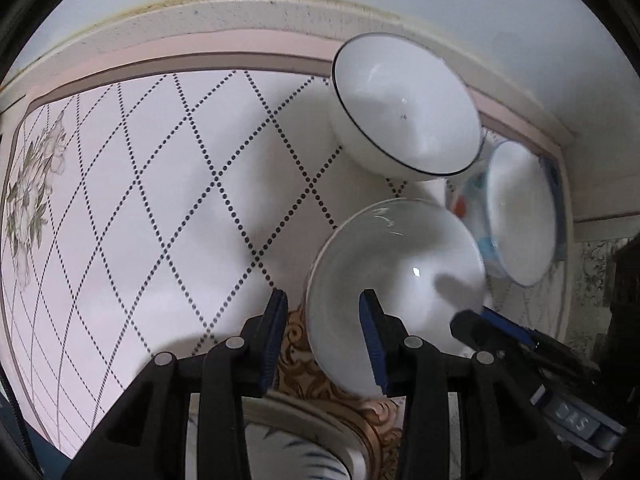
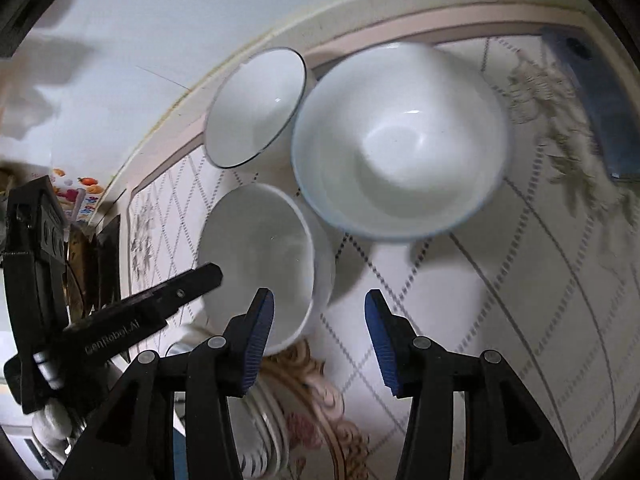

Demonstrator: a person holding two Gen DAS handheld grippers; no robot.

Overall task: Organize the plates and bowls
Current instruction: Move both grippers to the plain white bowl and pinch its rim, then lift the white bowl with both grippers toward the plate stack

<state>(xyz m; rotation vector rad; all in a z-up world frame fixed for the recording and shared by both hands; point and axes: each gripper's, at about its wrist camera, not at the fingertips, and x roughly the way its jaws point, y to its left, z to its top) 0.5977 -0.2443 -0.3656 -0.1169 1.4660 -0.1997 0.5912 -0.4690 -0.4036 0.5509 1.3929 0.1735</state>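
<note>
Three bowls stand on a dotted-diamond table. In the left wrist view a plain white bowl (image 1: 394, 280) lies just ahead of my open left gripper (image 1: 324, 336), whose right finger is over its near rim. A dark-rimmed white bowl (image 1: 404, 106) is farther back and a patterned bowl (image 1: 520, 212) at the right. In the right wrist view my open right gripper (image 2: 320, 336) hovers beside the plain bowl (image 2: 260, 260); the patterned bowl (image 2: 400, 140) and dark-rimmed bowl (image 2: 256, 106) lie beyond. The left gripper (image 2: 120, 316) shows at left.
A stack of plates (image 1: 304, 436) with a blue pattern sits under my left gripper, also seen in the right wrist view (image 2: 260, 420). The table's raised pink and cream border (image 1: 240, 40) runs along the back against a white wall. The right gripper's finger (image 1: 520, 340) reaches in at right.
</note>
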